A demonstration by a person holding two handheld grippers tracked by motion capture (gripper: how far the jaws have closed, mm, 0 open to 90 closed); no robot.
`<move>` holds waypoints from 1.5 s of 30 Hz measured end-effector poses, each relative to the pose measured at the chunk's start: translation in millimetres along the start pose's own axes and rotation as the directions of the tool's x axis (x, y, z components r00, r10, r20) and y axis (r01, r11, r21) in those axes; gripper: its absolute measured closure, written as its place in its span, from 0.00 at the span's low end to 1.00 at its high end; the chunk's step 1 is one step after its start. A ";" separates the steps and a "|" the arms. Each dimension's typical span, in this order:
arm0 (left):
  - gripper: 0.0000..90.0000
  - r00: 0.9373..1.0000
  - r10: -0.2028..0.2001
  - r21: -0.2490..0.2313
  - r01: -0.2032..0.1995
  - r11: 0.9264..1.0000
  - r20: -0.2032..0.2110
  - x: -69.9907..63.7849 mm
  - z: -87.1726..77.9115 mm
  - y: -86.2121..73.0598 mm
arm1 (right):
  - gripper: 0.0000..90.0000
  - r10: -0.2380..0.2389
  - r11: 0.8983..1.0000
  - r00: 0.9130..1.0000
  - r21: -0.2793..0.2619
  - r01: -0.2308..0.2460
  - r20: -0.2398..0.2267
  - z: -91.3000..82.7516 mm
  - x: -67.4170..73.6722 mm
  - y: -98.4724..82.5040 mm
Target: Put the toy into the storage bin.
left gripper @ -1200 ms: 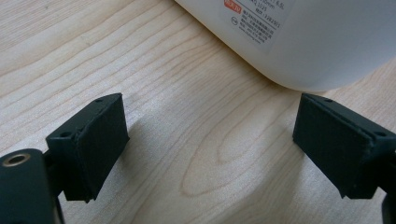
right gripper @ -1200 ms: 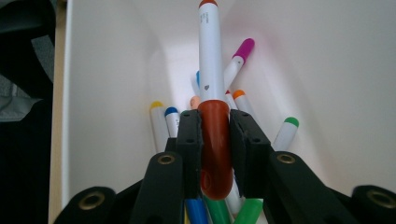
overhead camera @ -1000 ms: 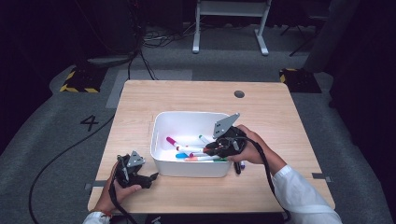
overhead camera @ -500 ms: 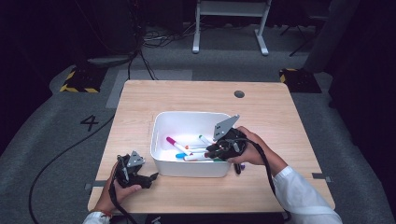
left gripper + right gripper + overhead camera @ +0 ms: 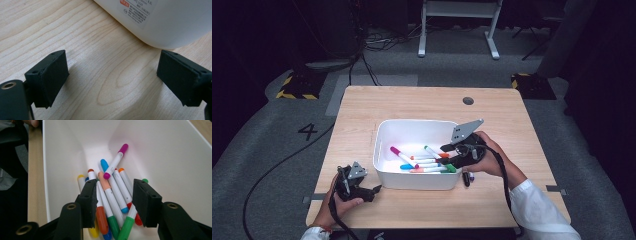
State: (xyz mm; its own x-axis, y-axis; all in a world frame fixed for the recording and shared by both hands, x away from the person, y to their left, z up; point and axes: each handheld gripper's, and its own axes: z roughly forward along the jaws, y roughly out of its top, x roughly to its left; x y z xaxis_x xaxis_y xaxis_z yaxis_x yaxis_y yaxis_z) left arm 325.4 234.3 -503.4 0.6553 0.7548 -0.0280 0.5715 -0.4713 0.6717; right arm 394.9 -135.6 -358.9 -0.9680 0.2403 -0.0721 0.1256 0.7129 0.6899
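A white bin [image 5: 412, 181] stands in the middle of the wooden table and holds several coloured markers [image 5: 427, 165]. My right gripper [image 5: 446, 157] reaches into the bin from its right side. Its jaws have just been opening and now stand apart, my right gripper [image 5: 117, 202] hanging over the marker pile with no pad pressing on any marker. A green-capped marker [image 5: 126, 227] and an orange-capped one [image 5: 102, 218] lie just beneath it. A magenta-capped marker [image 5: 116, 161] lies across the pile farther in. My left gripper [image 5: 373, 190] rests open on the table at the bin's front left corner, my left gripper [image 5: 112, 77] with bare wood between its jaws.
The bin's outer wall [image 5: 162, 22] with a label is close ahead of the left jaws. A small dark marker [image 5: 467, 178] lies on the table [image 5: 512, 125] just right of the bin. A round grommet [image 5: 468, 100] sits near the far edge.
The right gripper's jaws have spread apart over the markers in the bin. The left hand and its gripper have stayed where they were.
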 end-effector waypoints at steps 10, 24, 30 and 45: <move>0.11 1.000 -0.001 0.001 0.001 1.000 0.002 -0.1 0.0 0.0 | 0.47 0.041 0.998 0.994 -0.057 -0.035 0.099 -28.4 -2.2 -10.7; 0.11 1.000 -0.001 0.001 0.001 1.000 0.001 -0.1 0.0 0.0 | 0.38 0.175 0.983 0.945 -0.100 -0.153 0.275 -50.3 -17.8 -54.6; 0.11 1.000 -0.001 0.001 0.001 1.000 0.001 -0.1 0.0 0.0 | 0.37 0.260 0.966 0.907 -0.094 -0.242 0.331 -38.4 -34.6 -86.4; 0.11 1.000 -0.001 0.001 0.001 1.000 0.001 -0.1 0.0 0.0 | 0.38 0.391 0.915 0.863 -0.035 -0.401 0.320 23.0 -56.6 -126.8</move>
State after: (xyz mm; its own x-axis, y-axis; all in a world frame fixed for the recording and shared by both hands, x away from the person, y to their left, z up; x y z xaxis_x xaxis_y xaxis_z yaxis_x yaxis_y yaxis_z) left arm 325.3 234.3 -503.4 0.6554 0.7547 -0.0296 0.5727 -0.4711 0.6709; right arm 438.8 -224.5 -458.9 -0.7168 0.6969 -0.0233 0.4958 0.5330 0.6857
